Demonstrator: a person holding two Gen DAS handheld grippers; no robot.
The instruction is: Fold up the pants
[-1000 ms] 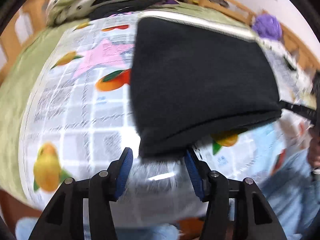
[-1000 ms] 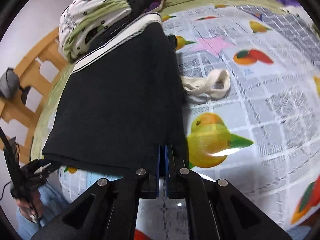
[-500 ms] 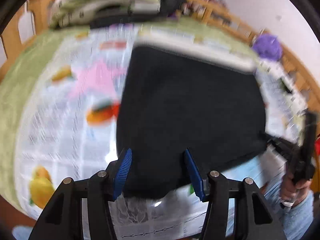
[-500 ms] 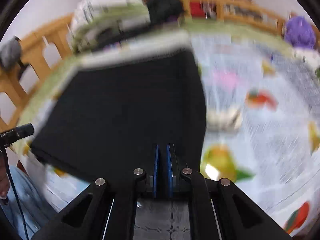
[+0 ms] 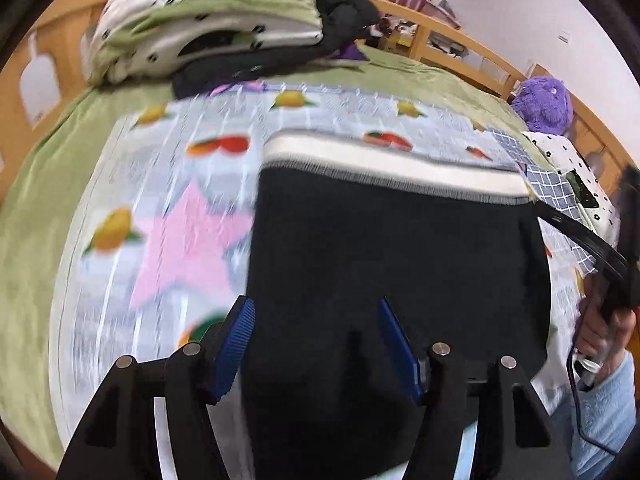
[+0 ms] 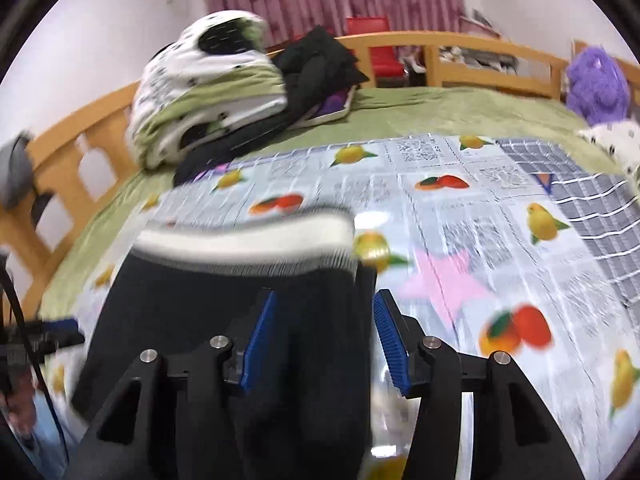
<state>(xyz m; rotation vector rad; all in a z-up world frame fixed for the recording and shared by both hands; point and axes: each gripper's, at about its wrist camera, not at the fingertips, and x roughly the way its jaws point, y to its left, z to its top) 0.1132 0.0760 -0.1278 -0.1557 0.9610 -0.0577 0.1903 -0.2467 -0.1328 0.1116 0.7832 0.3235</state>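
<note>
The black pants (image 5: 384,264) lie folded on the fruit-printed cloth (image 5: 168,208) that covers the bed (image 5: 44,184), their white waistband (image 5: 392,164) on the far side and the folded edge toward the cameras. The left gripper (image 5: 316,344) hangs over the near part of the dark fabric with its jaws opening; the blue pads (image 5: 236,348) stand apart on either side of the cloth without pressing on it, so nothing is grasped. The right gripper (image 6: 324,340) sits over the pants' right edge (image 6: 360,320), its jaws also opening, with the fabric between the pads but released. In the left wrist view a hand (image 5: 604,328) at the right rim grips the handle of the other tool, with a light blue sleeve (image 5: 600,408) below it. At the head of the bed rests a rolled white-and-green quilt (image 6: 208,92) beside a heap of black clothing (image 6: 320,64), and a purple plush toy (image 6: 596,80) sits by the wooden rail (image 6: 460,52). A grey checked cloth (image 6: 592,200) lies at the right of the printed cover.
</note>
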